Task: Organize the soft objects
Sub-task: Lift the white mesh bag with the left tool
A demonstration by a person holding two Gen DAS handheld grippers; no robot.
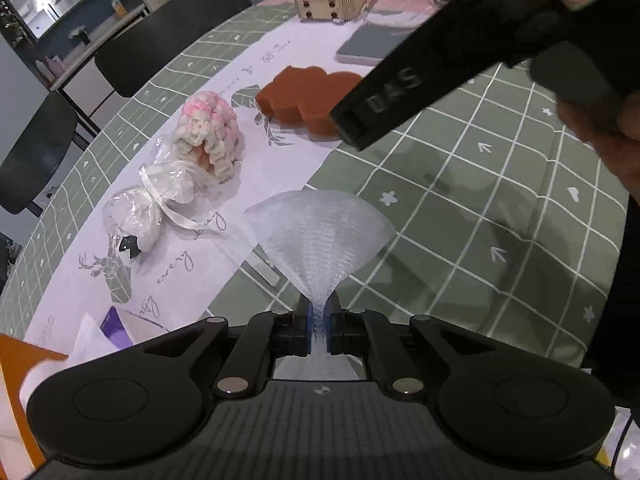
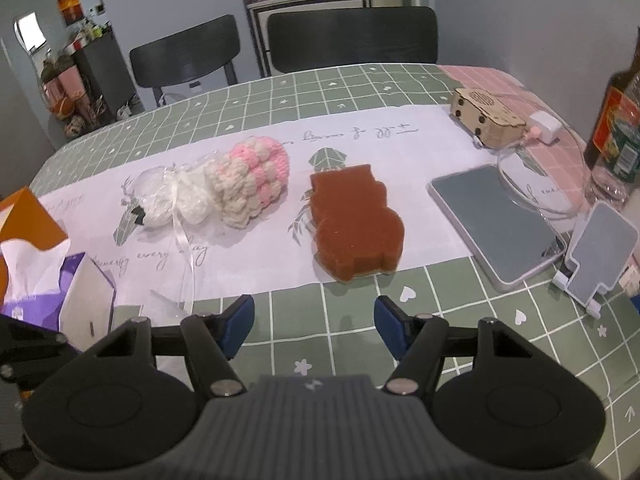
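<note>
My left gripper [image 1: 319, 326] is shut on a white foam net sleeve [image 1: 318, 232] that fans out above the table. Beyond it on the white runner lie a wrapped white soft toy [image 1: 148, 208], a pink-and-cream crochet piece [image 1: 210, 136] and a brown sponge [image 1: 308, 98]. My right gripper [image 2: 314, 326] is open and empty, low over the green cloth, just in front of the brown sponge [image 2: 354, 222]. The crochet piece [image 2: 250, 178] and wrapped toy [image 2: 168, 196] lie to its left. The right gripper's body [image 1: 460, 56] crosses the top right of the left wrist view.
An orange tissue box [image 2: 28, 236] and a purple packet [image 2: 48, 292] sit at the left edge. A grey tablet [image 2: 492, 220], a phone stand [image 2: 596, 256], a wooden box [image 2: 484, 116] and a bottle [image 2: 616, 132] stand at the right. Black chairs [image 2: 352, 36] line the far side.
</note>
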